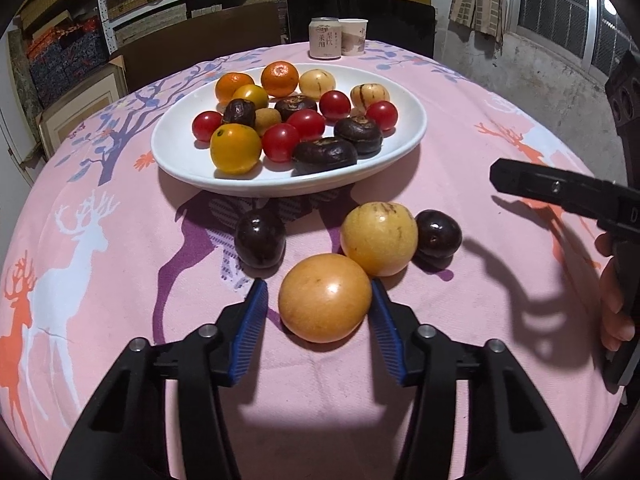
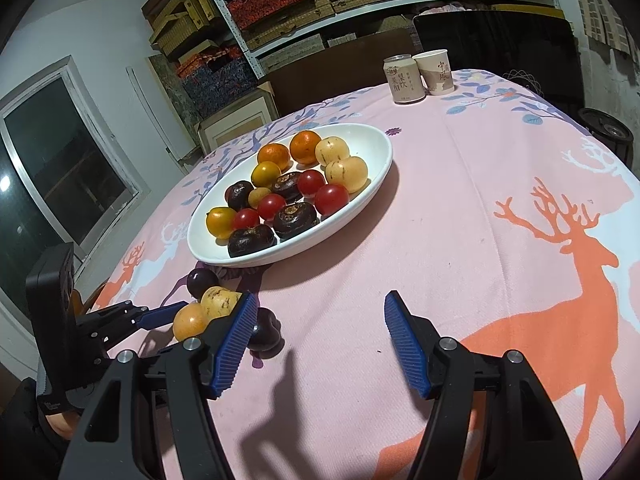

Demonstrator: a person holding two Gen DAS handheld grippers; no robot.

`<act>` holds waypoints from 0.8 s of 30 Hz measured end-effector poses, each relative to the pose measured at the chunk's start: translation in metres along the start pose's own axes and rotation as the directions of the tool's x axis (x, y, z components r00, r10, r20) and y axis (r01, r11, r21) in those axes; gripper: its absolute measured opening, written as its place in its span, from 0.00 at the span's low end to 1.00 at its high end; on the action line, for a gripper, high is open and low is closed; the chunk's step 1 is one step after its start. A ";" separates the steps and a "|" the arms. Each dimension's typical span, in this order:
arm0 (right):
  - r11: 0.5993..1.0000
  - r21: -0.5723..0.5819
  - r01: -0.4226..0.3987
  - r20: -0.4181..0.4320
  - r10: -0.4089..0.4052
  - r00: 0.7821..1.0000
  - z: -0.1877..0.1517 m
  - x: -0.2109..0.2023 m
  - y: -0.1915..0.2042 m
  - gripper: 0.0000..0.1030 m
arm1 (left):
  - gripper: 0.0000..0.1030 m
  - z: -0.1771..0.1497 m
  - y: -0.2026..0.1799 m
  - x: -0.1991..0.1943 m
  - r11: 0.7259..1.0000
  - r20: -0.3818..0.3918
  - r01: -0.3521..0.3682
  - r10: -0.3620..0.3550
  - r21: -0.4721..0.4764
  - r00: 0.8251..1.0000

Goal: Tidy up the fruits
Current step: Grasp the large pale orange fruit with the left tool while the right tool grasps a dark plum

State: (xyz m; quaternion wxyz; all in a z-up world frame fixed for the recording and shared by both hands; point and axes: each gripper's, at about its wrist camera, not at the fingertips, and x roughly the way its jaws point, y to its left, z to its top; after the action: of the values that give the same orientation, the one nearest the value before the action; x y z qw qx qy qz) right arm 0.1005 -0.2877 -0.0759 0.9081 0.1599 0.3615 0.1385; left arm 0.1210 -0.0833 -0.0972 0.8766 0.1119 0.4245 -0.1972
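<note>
My left gripper brackets the round orange-yellow fruit, seems not gripped yet; next squeeze, lift to white oval plate. Right gripper half open, empty.

plate mid-table, fruit in it | four fruits before plate | can, cup behind
</note>
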 end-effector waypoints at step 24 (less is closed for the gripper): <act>0.931 -0.361 0.044 -0.124 -0.094 0.988 -0.018 0.020 0.068 0.65 | 0.42 -0.003 0.029 -0.026 0.991 0.098 0.032 -0.019 -0.128 0.995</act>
State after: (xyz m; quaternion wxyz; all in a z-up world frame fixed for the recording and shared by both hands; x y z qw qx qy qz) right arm 0.0922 -0.2154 -0.0739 0.8989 -0.0308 0.3979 0.1807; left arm 0.1172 -0.0492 -0.0777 0.8989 0.0395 0.3948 -0.1857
